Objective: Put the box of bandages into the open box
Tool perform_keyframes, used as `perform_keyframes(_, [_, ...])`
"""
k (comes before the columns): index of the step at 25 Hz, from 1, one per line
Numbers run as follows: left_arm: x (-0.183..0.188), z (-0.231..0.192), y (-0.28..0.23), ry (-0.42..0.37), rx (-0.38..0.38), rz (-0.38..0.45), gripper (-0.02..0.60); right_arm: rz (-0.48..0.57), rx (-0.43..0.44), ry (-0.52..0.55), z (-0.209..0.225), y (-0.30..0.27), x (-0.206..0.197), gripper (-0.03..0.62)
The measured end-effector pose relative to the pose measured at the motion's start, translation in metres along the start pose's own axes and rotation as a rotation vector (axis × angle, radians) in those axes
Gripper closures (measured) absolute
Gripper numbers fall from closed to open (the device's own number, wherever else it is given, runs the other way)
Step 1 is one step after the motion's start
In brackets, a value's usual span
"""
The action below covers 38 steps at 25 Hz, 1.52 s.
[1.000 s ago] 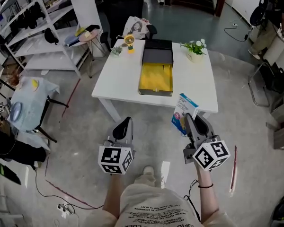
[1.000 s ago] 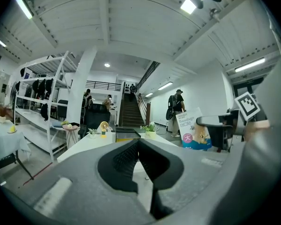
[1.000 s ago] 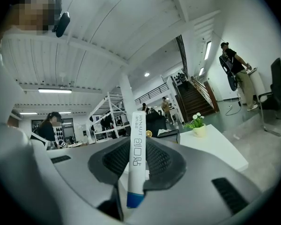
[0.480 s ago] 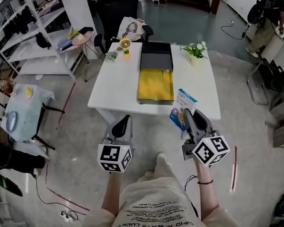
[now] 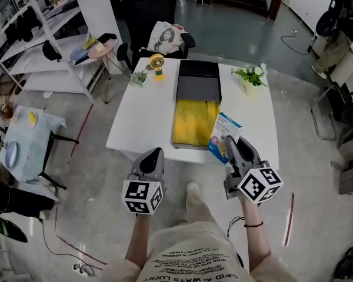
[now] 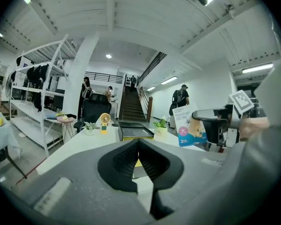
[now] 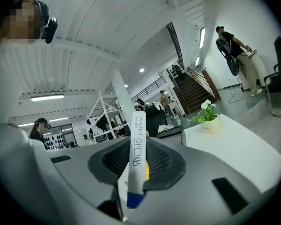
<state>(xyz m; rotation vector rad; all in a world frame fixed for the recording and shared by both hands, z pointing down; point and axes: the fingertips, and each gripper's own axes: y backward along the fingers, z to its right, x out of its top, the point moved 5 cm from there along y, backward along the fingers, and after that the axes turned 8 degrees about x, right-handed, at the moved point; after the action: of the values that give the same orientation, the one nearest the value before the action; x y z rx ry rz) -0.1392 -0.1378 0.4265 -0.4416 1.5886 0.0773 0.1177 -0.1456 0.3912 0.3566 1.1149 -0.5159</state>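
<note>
head view: left gripper (image 5: 152, 155) and right gripper (image 5: 230, 144) nearer square white table (image 5: 138, 113) than before. flat white-blue cardboard bandage box (image 5: 224, 135), earlier over floor, now above table's near edge, beside open black box with yellow lining (image 5: 198, 88).
left gripper view: ribbed pads together, empty.
right gripper view: pads clamped on bandage box's narrow edge.

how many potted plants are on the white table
2: a flowering plant near the far right corner of the table, and a small plant at its far left edge beside the yellow fan. None appear hidden.
</note>
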Motion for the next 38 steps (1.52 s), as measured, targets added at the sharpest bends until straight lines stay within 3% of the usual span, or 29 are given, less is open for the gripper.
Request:
perform_keyframes(14, [-0.017,-0.026,-0.106,0.09,0.062,-0.142,0.56,-0.186,0.111,-0.294,0.074,-0.116,-0.023,0.507])
perform_keyframes(24, [-0.034,-0.039,-0.148,0.135,0.129,-0.209,0.56,-0.432,0.127,-0.488,0.104,-0.173,-0.063,0.507])
perform_keyframes(30, [-0.047,-0.044,-0.165,0.156,0.141,-0.25,0.56,-0.567,0.125,-0.567,0.11,-0.189,-0.086,0.507])
perform_keyframes(38, [-0.055,-0.044,-0.177,0.166,0.146,-0.279,0.56,-0.658,0.115,-0.62,0.115,-0.2,-0.105,0.507])
